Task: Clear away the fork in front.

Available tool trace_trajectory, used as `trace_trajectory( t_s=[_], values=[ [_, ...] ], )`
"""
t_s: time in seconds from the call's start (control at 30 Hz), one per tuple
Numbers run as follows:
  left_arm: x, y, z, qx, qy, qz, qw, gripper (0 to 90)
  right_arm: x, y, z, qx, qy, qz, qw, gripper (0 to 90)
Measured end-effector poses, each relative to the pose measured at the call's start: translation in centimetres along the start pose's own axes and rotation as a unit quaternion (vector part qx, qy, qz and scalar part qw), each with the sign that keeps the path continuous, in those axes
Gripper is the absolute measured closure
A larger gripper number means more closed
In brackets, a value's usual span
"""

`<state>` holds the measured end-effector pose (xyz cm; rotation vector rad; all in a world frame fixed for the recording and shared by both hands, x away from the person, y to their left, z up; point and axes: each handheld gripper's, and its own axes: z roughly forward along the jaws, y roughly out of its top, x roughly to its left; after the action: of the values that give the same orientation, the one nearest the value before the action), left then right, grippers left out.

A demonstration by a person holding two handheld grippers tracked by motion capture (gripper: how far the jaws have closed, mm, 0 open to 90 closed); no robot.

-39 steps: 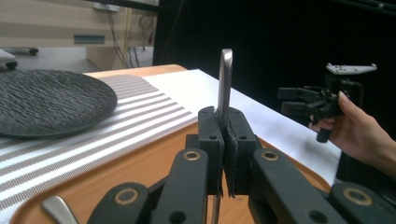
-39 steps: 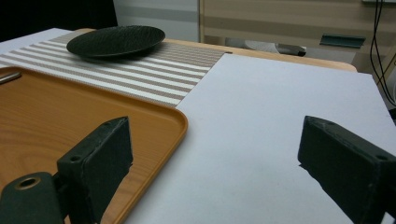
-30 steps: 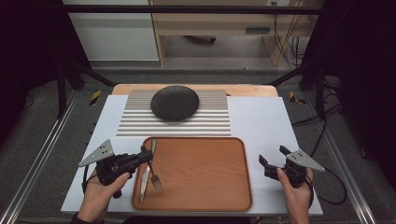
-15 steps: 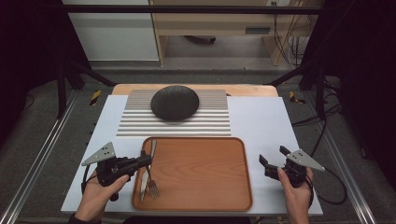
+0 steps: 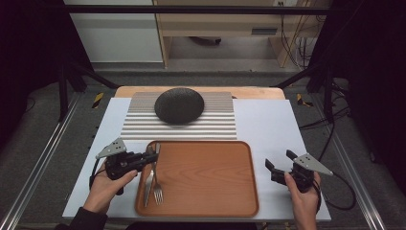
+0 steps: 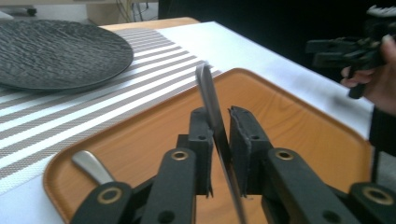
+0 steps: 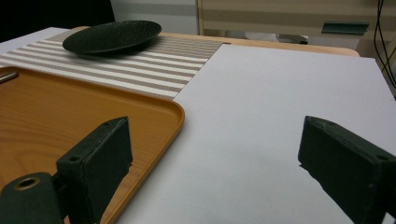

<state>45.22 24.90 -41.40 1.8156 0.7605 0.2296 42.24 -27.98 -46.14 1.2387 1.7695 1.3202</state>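
A wooden tray (image 5: 201, 211) lies at the front of the white table. A fork (image 5: 158, 194) and a table knife (image 5: 149, 179) lie side by side along the tray's left edge. My left gripper (image 5: 152, 155) reaches over that edge from the left. In the left gripper view the knife (image 6: 211, 98) stands on edge between the jaws of my left gripper (image 6: 220, 114). They have just been opening, and a small gap shows beside the right pad. The fork's handle (image 6: 91, 165) rests on the tray. My right gripper (image 5: 279, 159) (image 7: 217, 128) stands open and empty, right of the tray.
A dark textured plate (image 5: 179, 105) sits on a striped placemat (image 5: 143, 127) behind the tray. The right hand and its gripper (image 6: 341, 49) show far off in the left gripper view. Bare white table (image 7: 280, 84) lies ahead of the right gripper.
My left gripper has shifted and sunk a little at the tray's left edge, and its jaws have parted slightly around the knife. The right gripper has kept still.
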Motion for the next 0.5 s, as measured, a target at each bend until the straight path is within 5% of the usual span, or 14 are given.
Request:
trace_trajectory(
  t_s=[0.5],
  values=[
    [2.1,-0.9,2.8,0.028,0.010,-0.028,0.9992,76.2,-0.1,-0.1,0.0,0.001,0.000,0.000,1.0000,9.8]
  ],
)
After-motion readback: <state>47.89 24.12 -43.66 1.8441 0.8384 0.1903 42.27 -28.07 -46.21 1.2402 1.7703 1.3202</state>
